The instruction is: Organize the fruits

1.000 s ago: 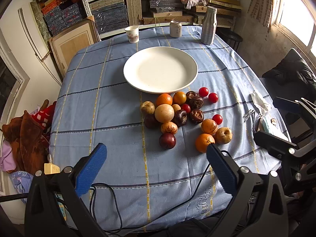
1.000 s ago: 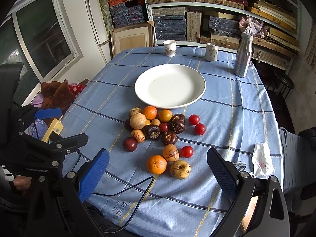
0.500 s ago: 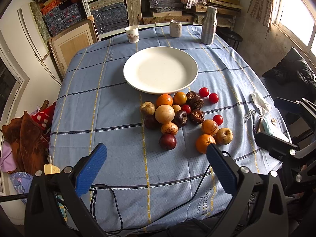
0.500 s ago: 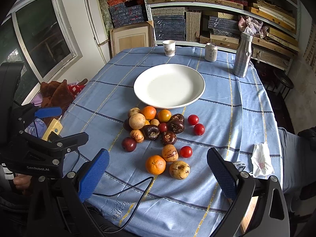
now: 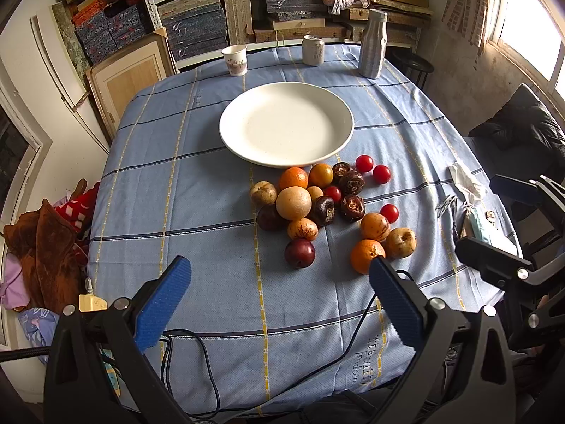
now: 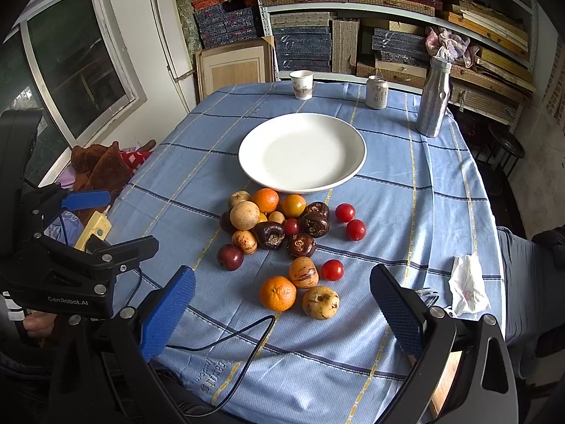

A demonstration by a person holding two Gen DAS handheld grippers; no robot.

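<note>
Fruits, loose on the blue checked tablecloth (image 5: 197,194), clustered just in front of the white plate (image 5: 243,148); plate round, shallow, bare, upright.
Orange (image 5: 293,178) touching the plate's near rim; a second orange (image 5: 365,255) nearest the table's front edge, beside a yellow-brown blemished apple (image 5: 400,242) and a speckled orange-brown fruit (image 5: 375,226).
Large round tan fruit (image 5: 293,203) mid-cluster; dark red plum (image 5: 299,253) in front of it, apart from the rest; another dark plum (image 5: 269,217) partly hidden behind the tan fruit.
Three dark brown wrinkled fruits (image 5: 352,207) grouped right of centre.
Cherry tomatoes (image 5: 364,163), small, red, glossy; two paired at the far right, one (image 5: 389,212) nearer, one within the cluster.
</note>
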